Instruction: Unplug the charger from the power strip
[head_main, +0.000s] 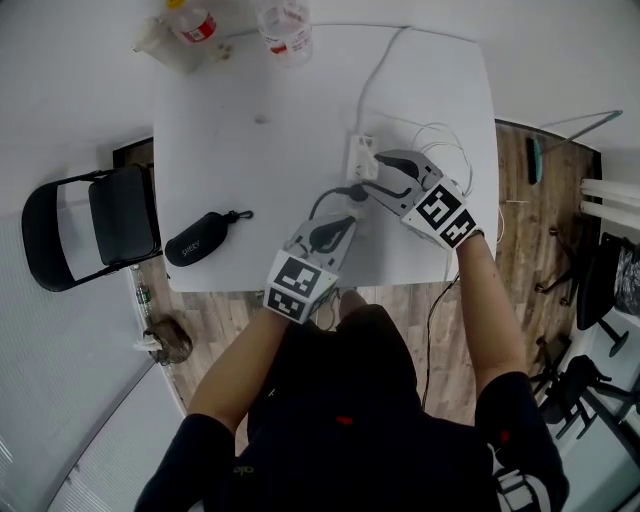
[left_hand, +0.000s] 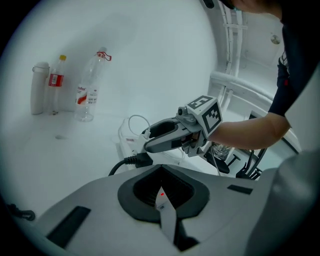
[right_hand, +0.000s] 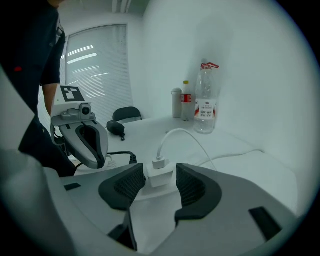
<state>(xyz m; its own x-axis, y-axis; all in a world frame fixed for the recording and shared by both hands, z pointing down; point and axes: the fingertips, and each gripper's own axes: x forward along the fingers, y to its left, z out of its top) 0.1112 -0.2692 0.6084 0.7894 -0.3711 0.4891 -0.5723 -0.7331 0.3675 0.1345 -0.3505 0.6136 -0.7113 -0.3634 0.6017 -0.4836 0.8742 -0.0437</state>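
A white power strip (head_main: 360, 152) lies near the table's right side. A small white charger (right_hand: 160, 176) with a white cable (right_hand: 185, 136) stands plugged into it. My right gripper (right_hand: 160, 184) is open, one jaw on each side of the charger with a thin gap at both pads; in the head view it (head_main: 373, 171) reaches over the strip. My left gripper (head_main: 349, 219) is shut and empty, just short of a black plug (left_hand: 138, 160) with a thick black cord. In the left gripper view the right gripper (left_hand: 150, 142) hovers above the strip (left_hand: 129, 141).
Water bottles (head_main: 285, 30) and a red-labelled one (head_main: 195, 22) stand at the table's far edge. A black glasses case (head_main: 197, 238) lies at the left front. A black folding chair (head_main: 90, 225) stands left of the table (head_main: 250, 130). Loose white cable (head_main: 445, 145) coils right of the strip.
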